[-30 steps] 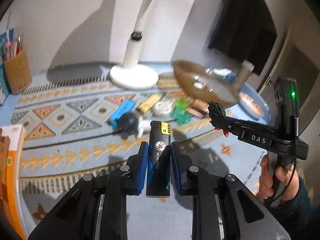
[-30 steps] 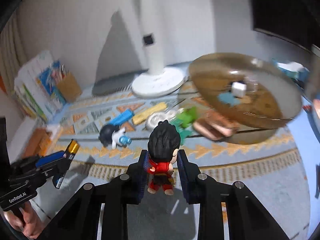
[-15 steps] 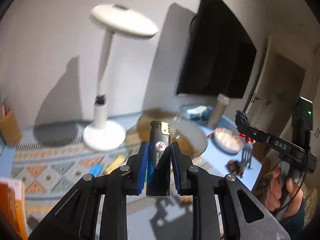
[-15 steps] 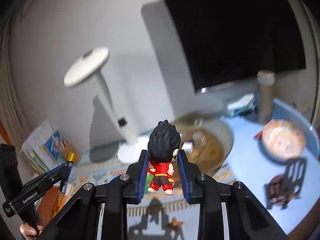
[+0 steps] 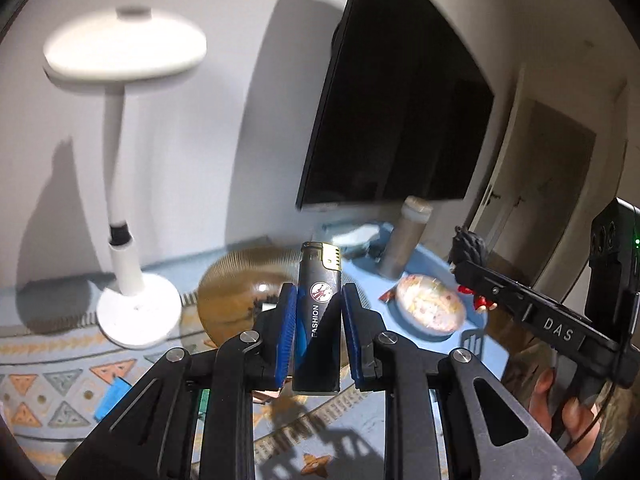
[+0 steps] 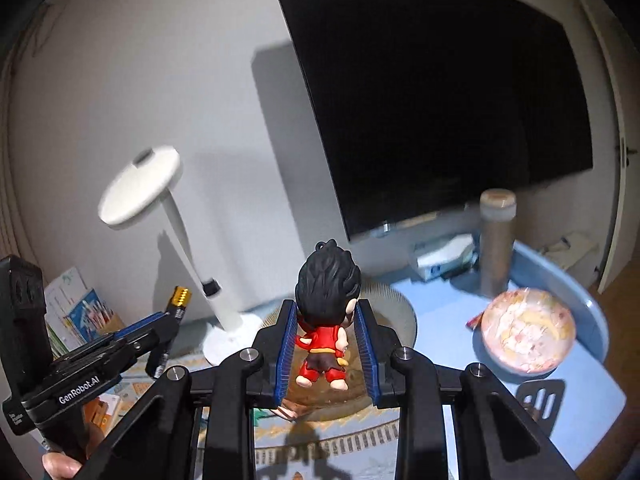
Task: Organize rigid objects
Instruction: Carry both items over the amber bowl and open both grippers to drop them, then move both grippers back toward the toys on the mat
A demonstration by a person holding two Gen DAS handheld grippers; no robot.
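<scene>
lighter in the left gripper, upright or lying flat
Upright. The lighter stands on end between the left gripper's blue fingers, gold cap up, base hanging clear above the patterned mat.

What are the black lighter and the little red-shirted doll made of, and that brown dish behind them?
Lighter: glossy black plastic by its sheen, with a gold metal-looking cap. Doll: probably molded vinyl or plastic, smooth and painted, its hair a solid sculpted piece. Brown dish: likely translucent amber plastic or glass; light passes through and its rim is finely ribbed.
</scene>
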